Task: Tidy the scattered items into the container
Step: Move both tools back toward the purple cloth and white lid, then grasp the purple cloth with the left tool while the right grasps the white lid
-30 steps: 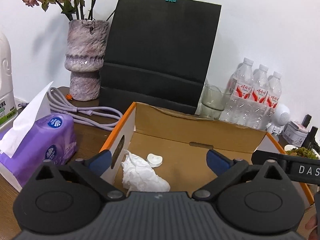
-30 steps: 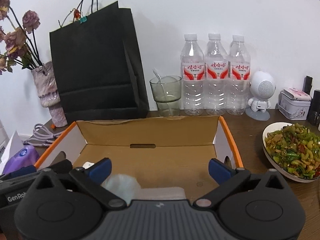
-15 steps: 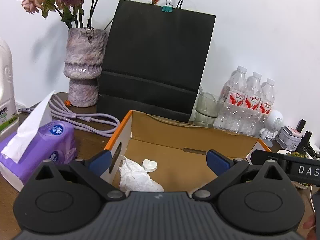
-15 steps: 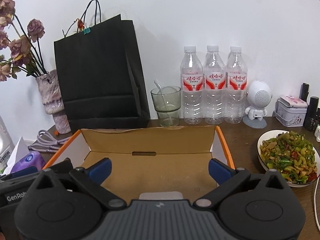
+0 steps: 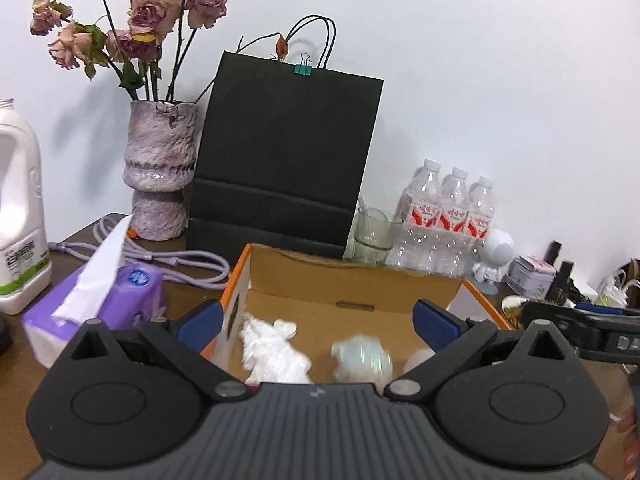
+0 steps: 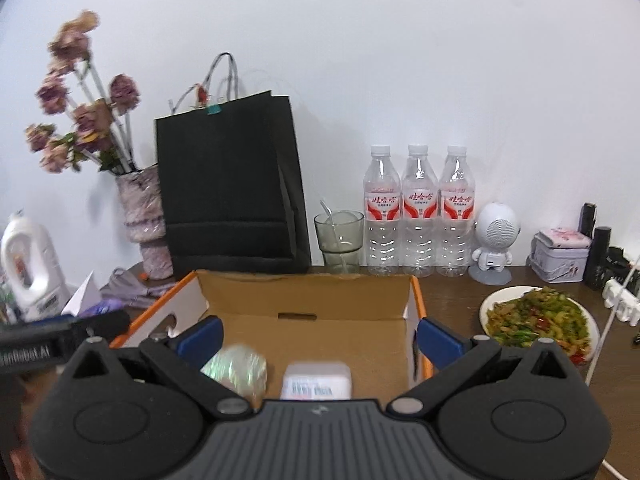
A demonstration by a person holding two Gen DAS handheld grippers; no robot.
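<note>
An open cardboard box with orange edges (image 5: 352, 280) (image 6: 304, 292) sits on the brown table. Inside it lie a crumpled white tissue (image 5: 274, 354), a small white heart-shaped piece (image 5: 285, 326), a shiny iridescent wad (image 5: 362, 360) (image 6: 236, 370) and a white labelled packet (image 6: 318, 380). My left gripper (image 5: 316, 322) is open and empty, raised over the box's near side. My right gripper (image 6: 320, 334) is open and empty, also above the box. Each gripper's body shows at the edge of the other view.
A purple tissue pack (image 5: 100, 304) and lilac cable (image 5: 180, 260) lie left of the box. Behind stand a black paper bag (image 5: 280, 160), a flower vase (image 5: 160, 172), a glass (image 6: 340, 236), three water bottles (image 6: 418, 212) and a white speaker figure (image 6: 496, 240). A plate of food (image 6: 538, 320) is right.
Both grippers have pulled up and back from the box. The shiny wad and the white packet now lie loose on the box floor.
</note>
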